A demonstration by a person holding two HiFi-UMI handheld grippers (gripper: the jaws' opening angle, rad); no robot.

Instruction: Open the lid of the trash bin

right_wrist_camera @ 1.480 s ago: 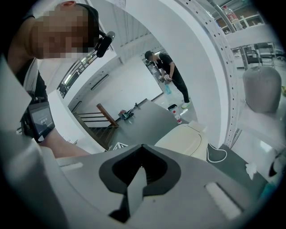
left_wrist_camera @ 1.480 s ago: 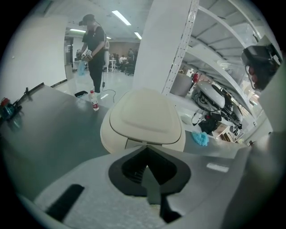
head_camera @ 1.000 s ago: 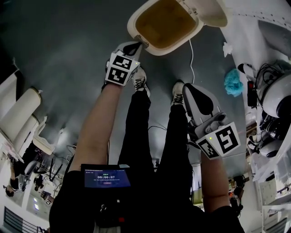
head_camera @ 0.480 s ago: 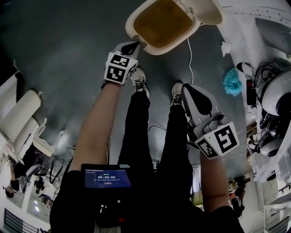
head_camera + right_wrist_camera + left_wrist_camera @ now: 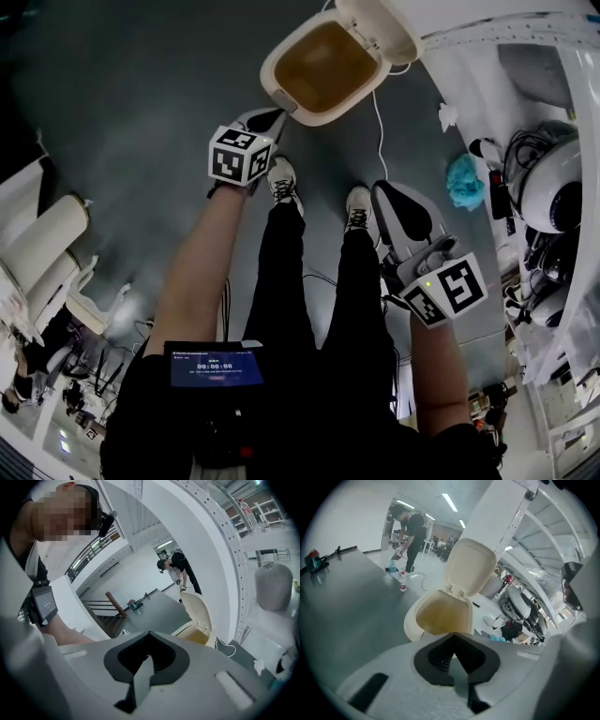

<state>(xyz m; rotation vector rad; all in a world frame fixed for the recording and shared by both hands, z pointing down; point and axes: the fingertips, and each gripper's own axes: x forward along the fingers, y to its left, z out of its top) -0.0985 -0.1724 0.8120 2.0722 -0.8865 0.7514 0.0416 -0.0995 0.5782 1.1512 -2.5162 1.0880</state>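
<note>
Head view: one cream trash bin (image 5: 323,66) on the grey floor (image 5: 141,94), its lid (image 5: 380,28) tipped up at the far hinge, interior exposed. Left gripper view: my left gripper (image 5: 452,637), jaws closed tip to tip and empty, just short of the bin's near rim. Right gripper view: my right gripper (image 5: 149,635), jaws likewise together on nothing, well apart from the bin.

Grey floor (image 5: 141,94), white curved framework (image 5: 506,23) at right, ceiling strip lights (image 5: 450,502).
</note>
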